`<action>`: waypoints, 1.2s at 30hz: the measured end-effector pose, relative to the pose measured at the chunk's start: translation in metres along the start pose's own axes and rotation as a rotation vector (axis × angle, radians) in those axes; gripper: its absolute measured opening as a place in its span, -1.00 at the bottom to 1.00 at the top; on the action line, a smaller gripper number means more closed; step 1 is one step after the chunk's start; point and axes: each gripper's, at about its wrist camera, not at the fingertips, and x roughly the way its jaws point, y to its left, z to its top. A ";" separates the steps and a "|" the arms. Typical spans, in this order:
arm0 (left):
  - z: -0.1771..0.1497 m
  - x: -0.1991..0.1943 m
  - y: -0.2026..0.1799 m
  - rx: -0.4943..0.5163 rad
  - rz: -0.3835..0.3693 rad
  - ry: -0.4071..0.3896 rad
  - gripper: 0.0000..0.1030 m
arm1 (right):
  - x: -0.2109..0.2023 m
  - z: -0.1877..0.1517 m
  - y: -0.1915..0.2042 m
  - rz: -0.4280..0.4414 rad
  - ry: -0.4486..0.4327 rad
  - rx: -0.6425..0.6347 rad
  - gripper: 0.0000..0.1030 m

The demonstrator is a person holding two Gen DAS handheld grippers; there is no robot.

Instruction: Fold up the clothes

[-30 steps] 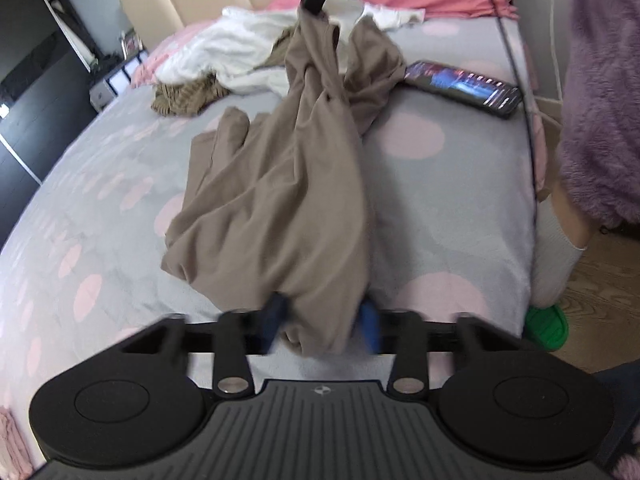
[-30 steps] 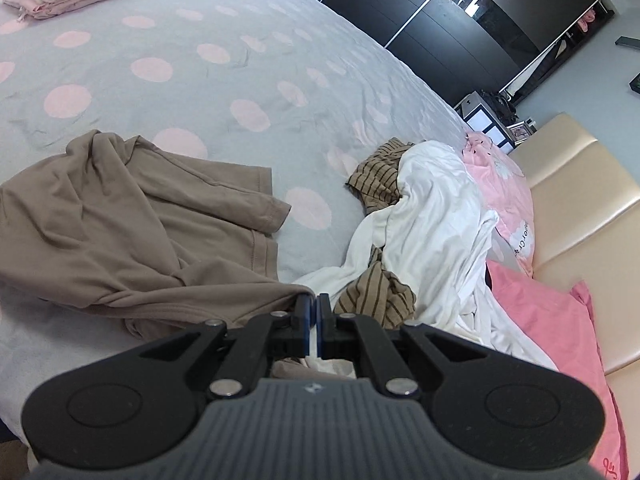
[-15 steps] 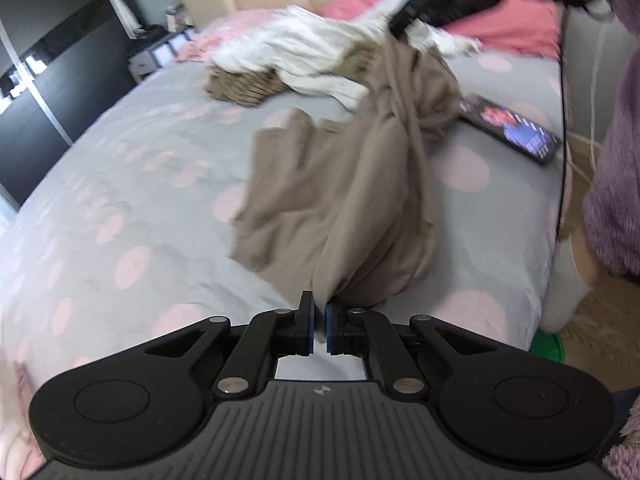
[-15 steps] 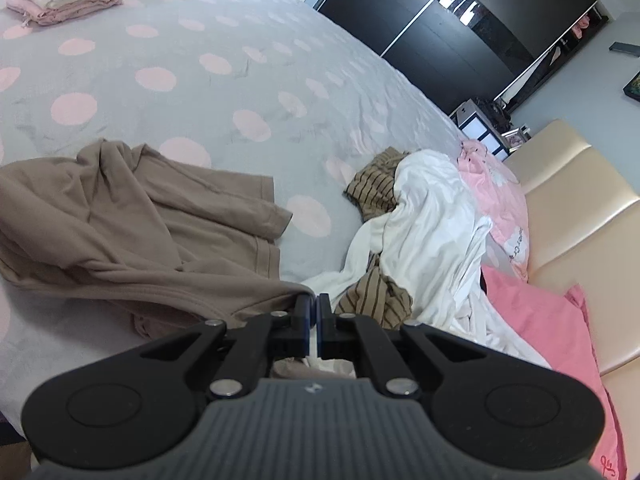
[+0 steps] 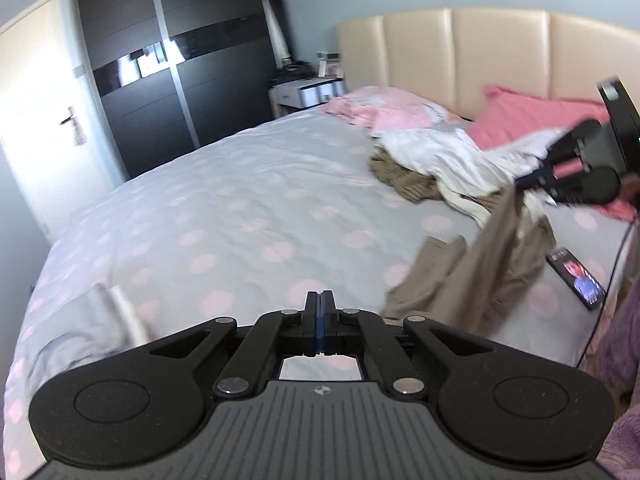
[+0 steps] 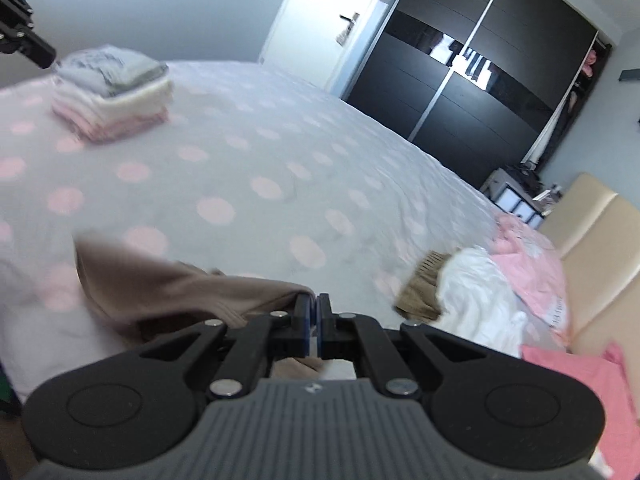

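since a second ago the brown garment (image 5: pixel 480 276) has come up off the bedspread: it lay spread and crumpled with the left gripper's jaws standing open around its near edge, and now it hangs as a slanting sheet between the two grippers, its lower folds trailing on the bed (image 5: pixel 224 200). the left gripper (image 5: pixel 320 312) has shut; its blue pads meet with no cloth showing between them in its own view, though the garment runs down to just beside and under its right finger, so whether it truly has a corner i cannot tell. the right gripper (image 6: pixel 312 316) is clamped on the garment's other edge, the fabric bunched at its left finger, and in the left view it shows at the far right with the cloth hanging from it.

as for progress: a neat stack of folded clothes (image 6: pixel 112 92) sits at the far corner of the bed, so several pieces look done. this garment is only lifted, not yet laid flat or folded. beyond it, near the pink pillow (image 5: pixel 528 120), a heap of white and striped brown clothing (image 5: pixel 436 168) waits unfolded, so a good share seems left. a phone (image 5: pixel 576 280) lies on the bed just beside the hanging cloth.
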 end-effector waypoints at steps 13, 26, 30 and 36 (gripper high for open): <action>-0.047 0.097 -0.068 0.133 -0.213 0.115 -0.24 | 0.060 -0.016 -0.026 -0.087 0.117 0.084 -0.94; -0.091 0.190 -0.125 0.202 -0.239 0.231 -0.82 | 0.079 -0.041 -0.047 -0.071 0.176 0.098 -0.94; -0.079 0.189 -0.110 0.096 -0.246 0.196 -0.97 | 0.080 -0.048 -0.047 -0.075 0.193 0.089 -0.94; -0.045 0.146 -0.076 0.014 -0.157 0.048 -0.98 | 0.065 -0.042 -0.046 -0.082 0.160 0.085 -0.94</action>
